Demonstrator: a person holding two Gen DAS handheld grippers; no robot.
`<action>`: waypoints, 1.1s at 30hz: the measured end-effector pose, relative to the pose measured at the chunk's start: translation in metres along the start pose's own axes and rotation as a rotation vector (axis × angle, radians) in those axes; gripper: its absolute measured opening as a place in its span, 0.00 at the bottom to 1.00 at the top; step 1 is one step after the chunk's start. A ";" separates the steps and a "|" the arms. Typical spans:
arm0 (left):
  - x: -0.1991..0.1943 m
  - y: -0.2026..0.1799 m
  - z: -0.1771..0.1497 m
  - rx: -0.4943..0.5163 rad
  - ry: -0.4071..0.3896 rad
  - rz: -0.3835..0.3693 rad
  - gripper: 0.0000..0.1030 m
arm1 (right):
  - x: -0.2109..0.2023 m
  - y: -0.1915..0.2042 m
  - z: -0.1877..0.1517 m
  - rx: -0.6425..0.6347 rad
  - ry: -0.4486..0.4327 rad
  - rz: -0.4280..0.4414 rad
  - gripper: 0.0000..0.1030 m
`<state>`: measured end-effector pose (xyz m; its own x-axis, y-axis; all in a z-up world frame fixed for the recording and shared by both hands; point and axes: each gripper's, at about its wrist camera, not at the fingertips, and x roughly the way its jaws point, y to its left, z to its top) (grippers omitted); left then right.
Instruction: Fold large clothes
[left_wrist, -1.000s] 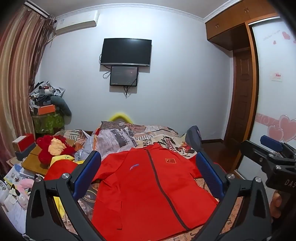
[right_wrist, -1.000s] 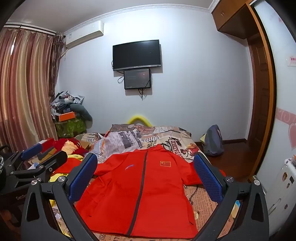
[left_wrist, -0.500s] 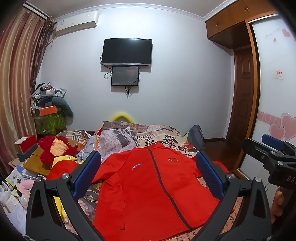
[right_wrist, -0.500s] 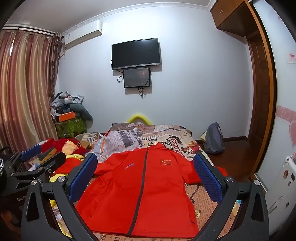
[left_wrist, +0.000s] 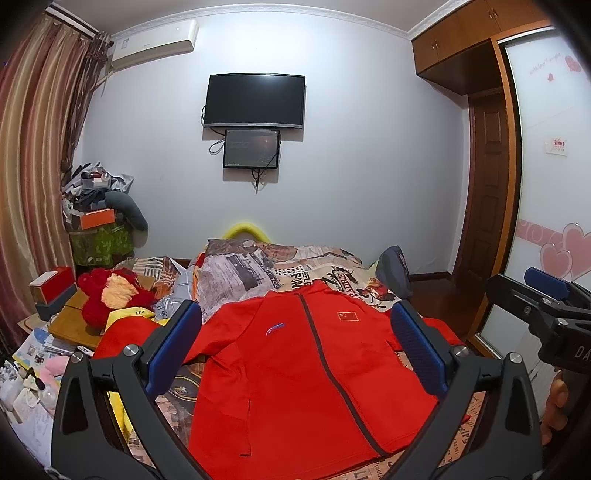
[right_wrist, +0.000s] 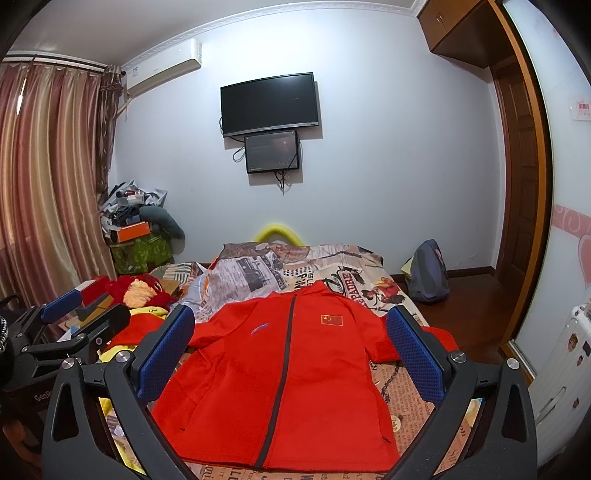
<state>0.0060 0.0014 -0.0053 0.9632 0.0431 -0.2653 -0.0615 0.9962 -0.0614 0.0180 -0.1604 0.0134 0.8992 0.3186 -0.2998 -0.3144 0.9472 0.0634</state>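
Observation:
A red zip-up jacket with a small flag badge lies spread flat, front up, on the bed; it also shows in the right wrist view. My left gripper is open and empty, held above the jacket's near part. My right gripper is open and empty, also above the jacket. The right gripper shows at the right edge of the left wrist view. The left gripper shows at the left edge of the right wrist view. Both sleeves spread out to the sides.
A red plush toy and yellow cloth lie left of the jacket. A cluttered side table stands at the left. A backpack sits on the floor at the right. A wardrobe stands at the right.
Both views have shifted only slightly; the left gripper has tilted up a little. The jacket has not moved and both grippers stay open.

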 end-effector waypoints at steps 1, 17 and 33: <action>0.000 -0.001 0.000 -0.001 0.000 0.000 1.00 | 0.000 0.000 0.000 0.000 0.001 0.000 1.00; 0.001 -0.001 -0.002 -0.003 0.002 0.001 1.00 | 0.001 -0.004 0.001 0.006 0.005 0.003 1.00; 0.002 0.002 -0.004 -0.008 0.004 0.006 1.00 | 0.002 -0.003 0.000 0.007 0.008 0.003 1.00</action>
<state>0.0069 0.0030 -0.0102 0.9617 0.0491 -0.2696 -0.0698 0.9952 -0.0678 0.0212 -0.1629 0.0126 0.8959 0.3210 -0.3070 -0.3149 0.9465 0.0706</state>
